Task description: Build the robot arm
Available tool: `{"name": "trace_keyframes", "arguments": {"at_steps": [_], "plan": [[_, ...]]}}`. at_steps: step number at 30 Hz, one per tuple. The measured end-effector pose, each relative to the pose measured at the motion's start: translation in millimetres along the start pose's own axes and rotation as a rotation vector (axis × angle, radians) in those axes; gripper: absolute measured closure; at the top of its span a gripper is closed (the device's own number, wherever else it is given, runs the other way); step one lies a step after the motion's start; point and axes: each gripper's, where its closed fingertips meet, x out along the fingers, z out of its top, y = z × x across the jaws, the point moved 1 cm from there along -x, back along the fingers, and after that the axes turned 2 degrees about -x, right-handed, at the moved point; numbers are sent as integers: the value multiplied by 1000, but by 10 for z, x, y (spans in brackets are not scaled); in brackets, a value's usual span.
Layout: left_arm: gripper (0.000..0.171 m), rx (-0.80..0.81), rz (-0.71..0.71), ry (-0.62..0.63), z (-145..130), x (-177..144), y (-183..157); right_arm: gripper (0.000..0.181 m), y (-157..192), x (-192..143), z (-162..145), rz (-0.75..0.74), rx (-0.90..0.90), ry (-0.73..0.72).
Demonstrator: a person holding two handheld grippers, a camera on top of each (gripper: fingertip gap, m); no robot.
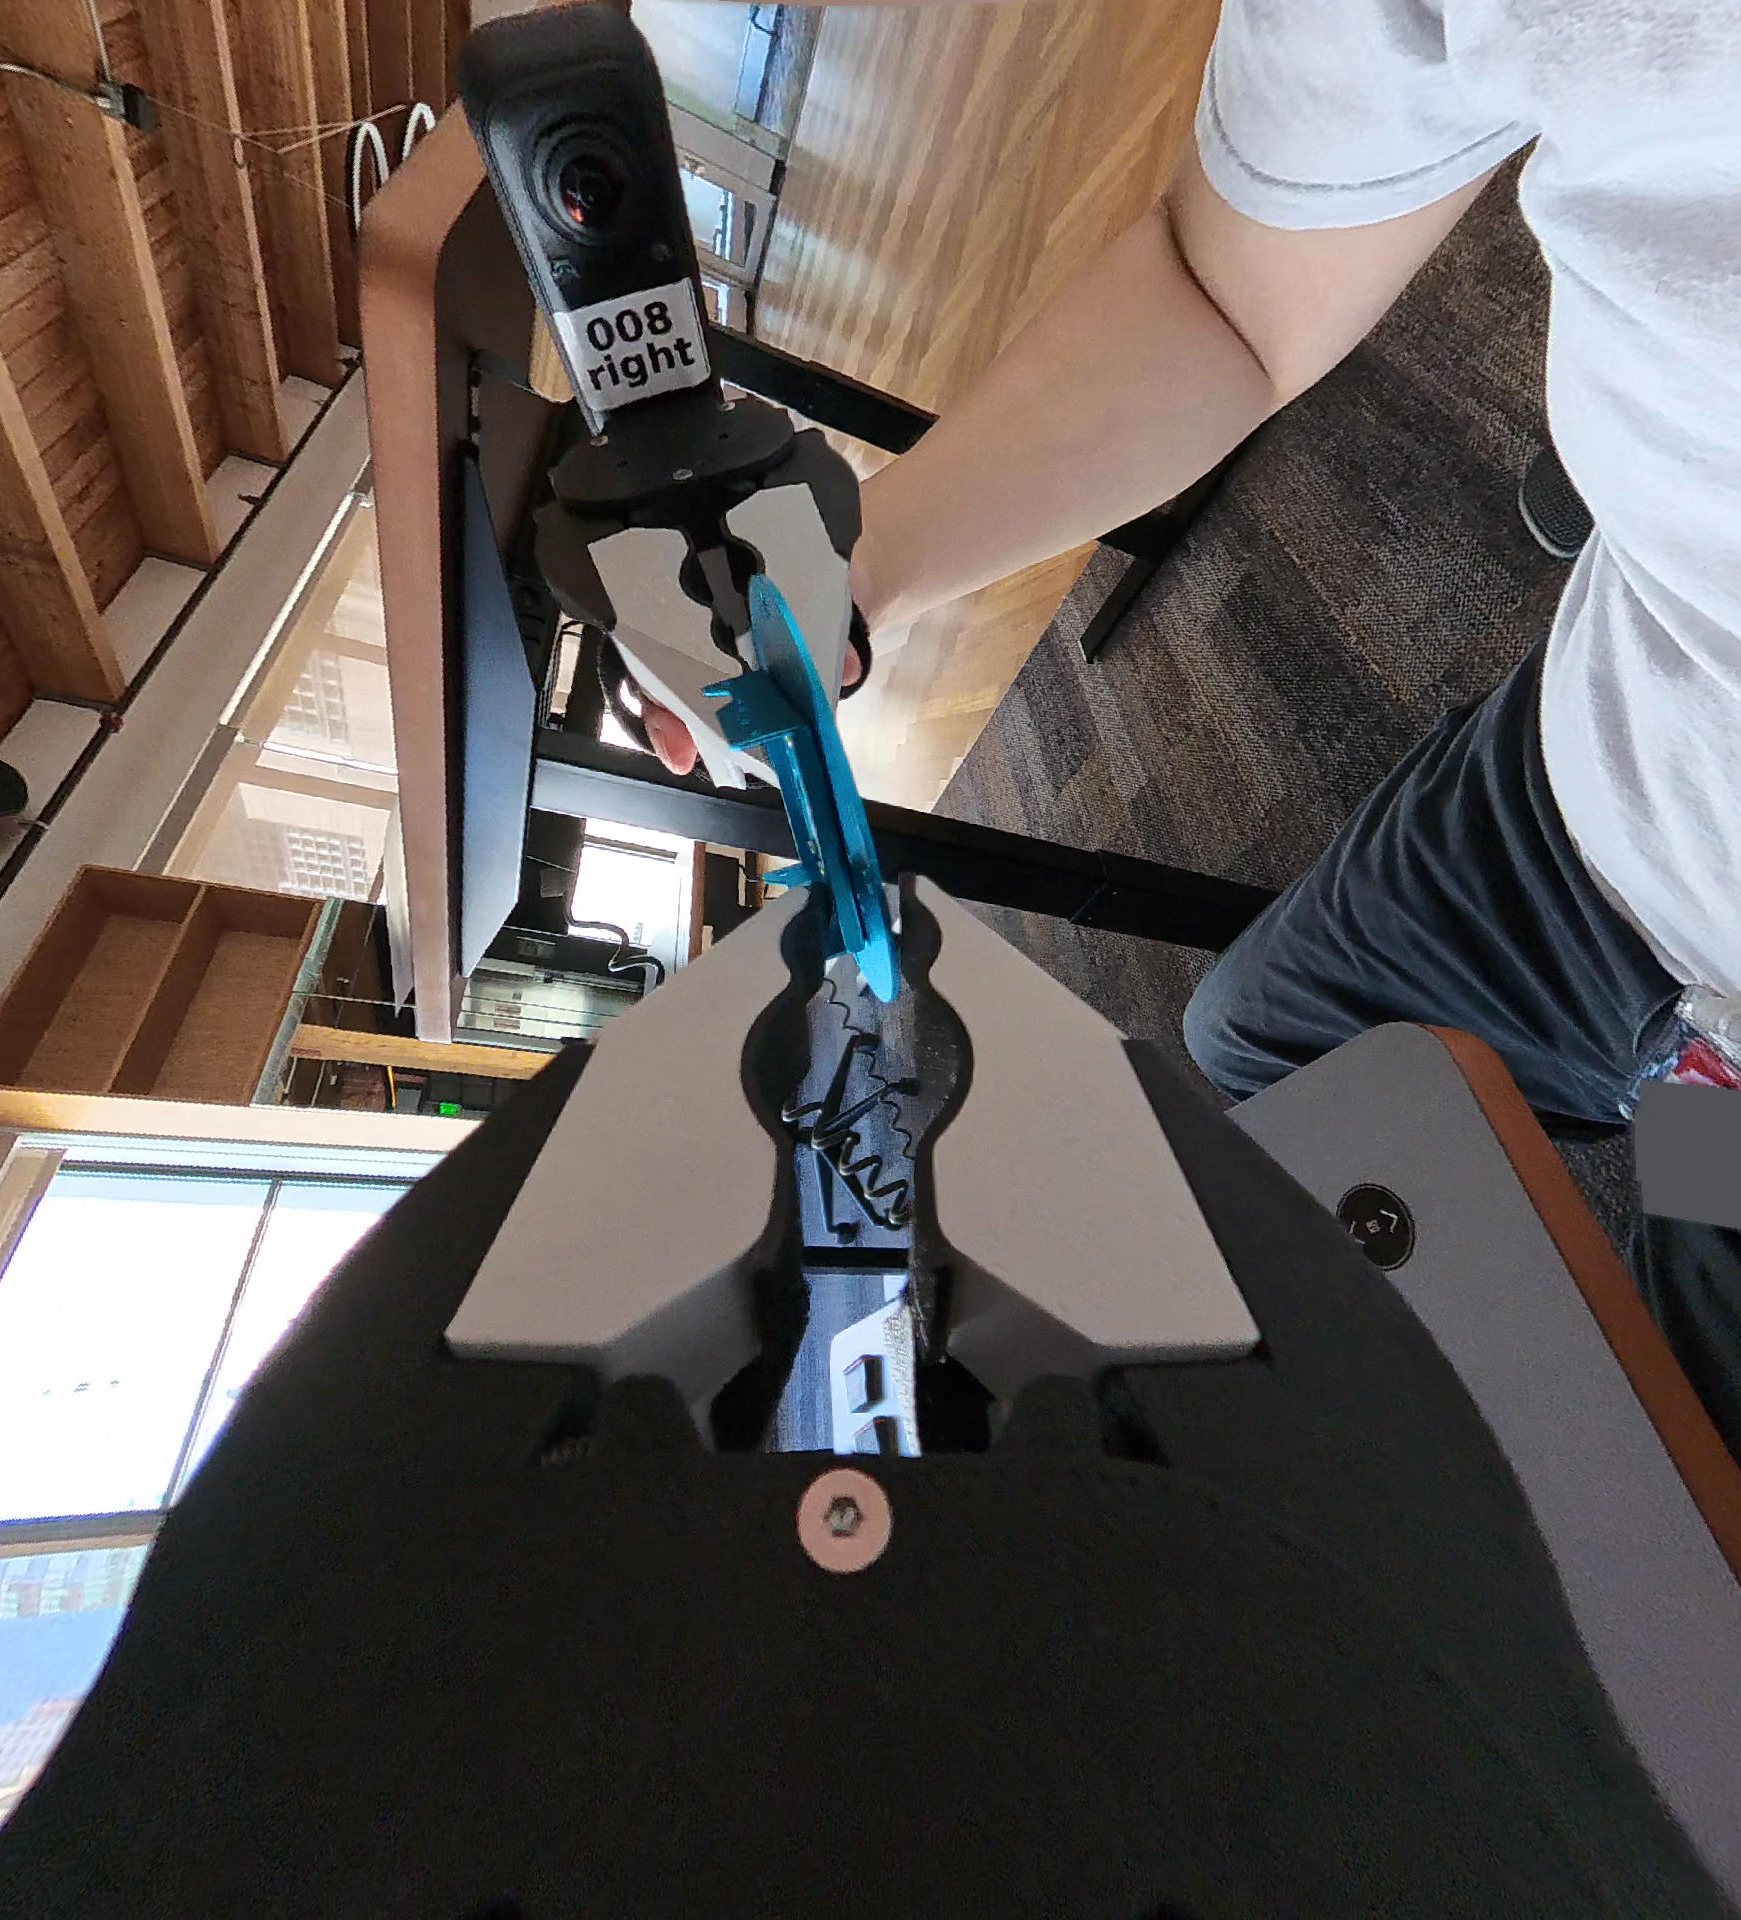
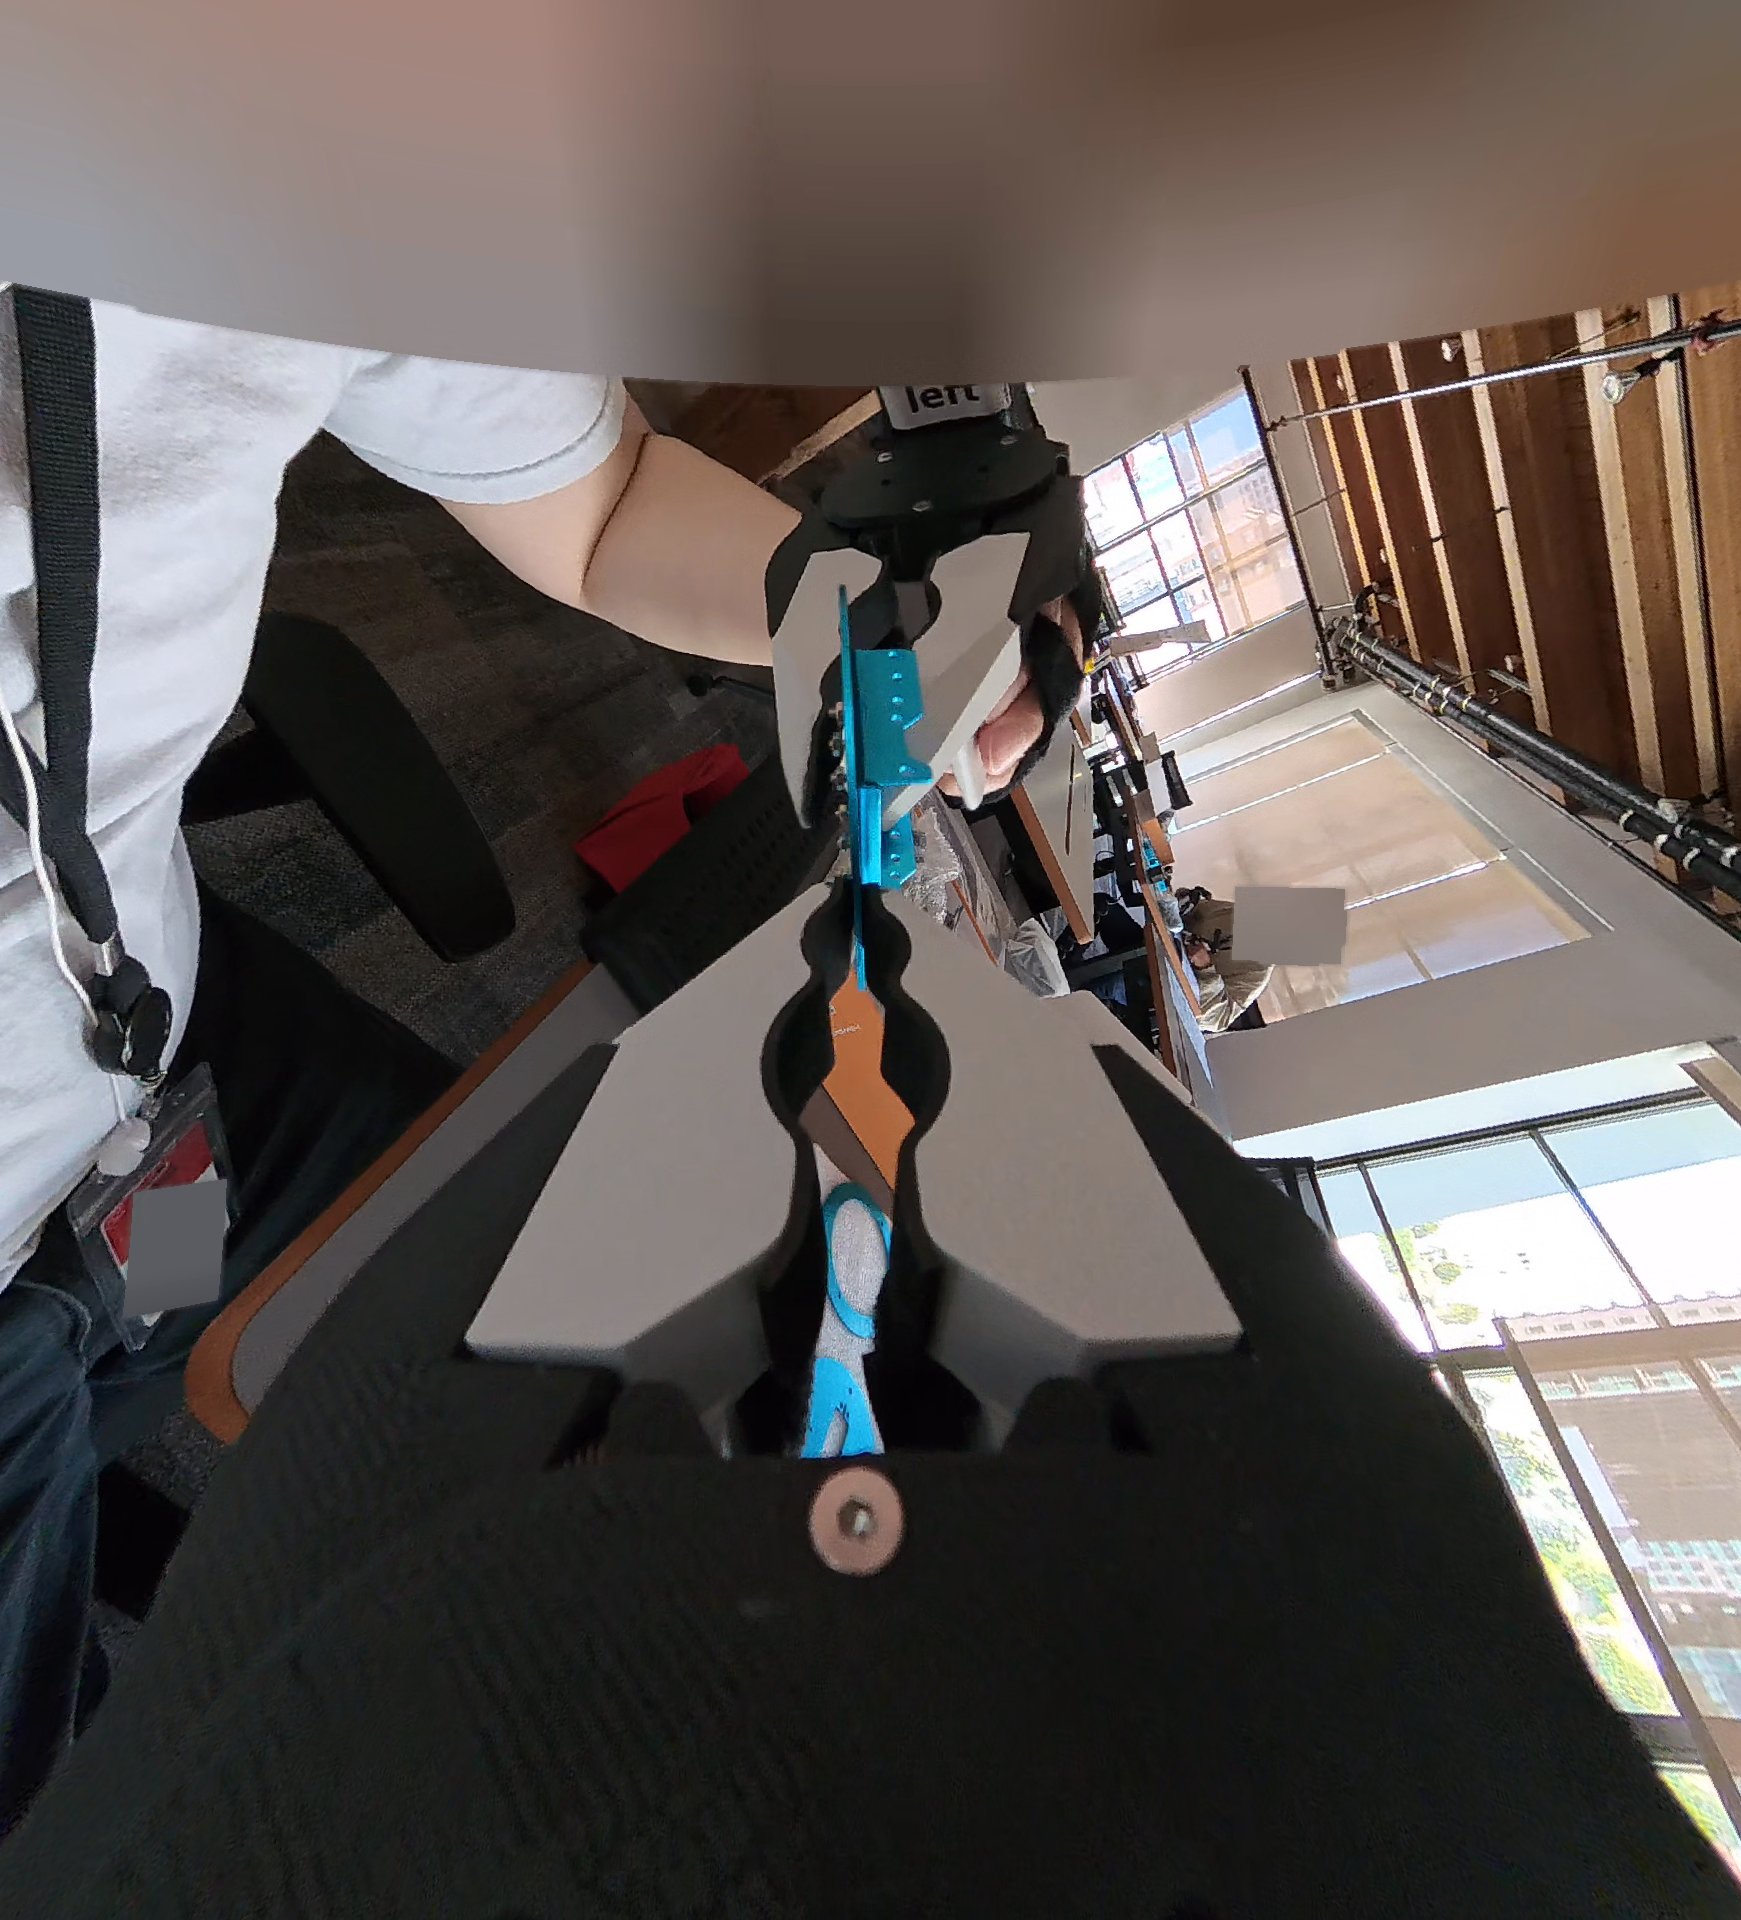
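Both grippers are up in the air, pointed at each other, with one blue metal part (image 1: 824,821) strung between them. It is a thin anodised plate seen nearly edge-on, with small bracket tabs sticking out of one side.

The left gripper (image 1: 850,914) has its fingers drawn in close on the near end of the plate, right at the tips, so it is clamped on that edge. Straight ahead of it, the right gripper (image 1: 741,649) pinches the far end, a gloved hand (image 1: 850,644) wrapped round its handle and a black camera (image 1: 580,197) with a white label standing above it.

From the right gripper's (image 2: 861,914) own side the picture agrees — its grey fingers (image 2: 731,1091) are pressed together on the plate's thin edge (image 2: 858,862), and the holed bracket tabs (image 2: 892,691) jut to the right just beyond the tips. The left gripper (image 2: 871,769) faces it from the far end, closed over the plate there.

Behind and below the right gripper's fingers, through the gap, more blue ring-shaped pieces (image 2: 850,1278) lie on a grey surface — I cannot make out what they are. A person in a white shirt (image 1: 1624,312) stands close beside both tools
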Motion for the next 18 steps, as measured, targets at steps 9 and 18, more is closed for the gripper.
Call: {"name": "trace_keyframes", "arguments": {"at_steps": [9,18], "plan": [[165,-195,42,7,-100,14,129,181,-115,-3,-91,-21,235,-25],[165,-515,131,-61,-280,64,209,181,-277,-3,-253,20,714,-142]]}}
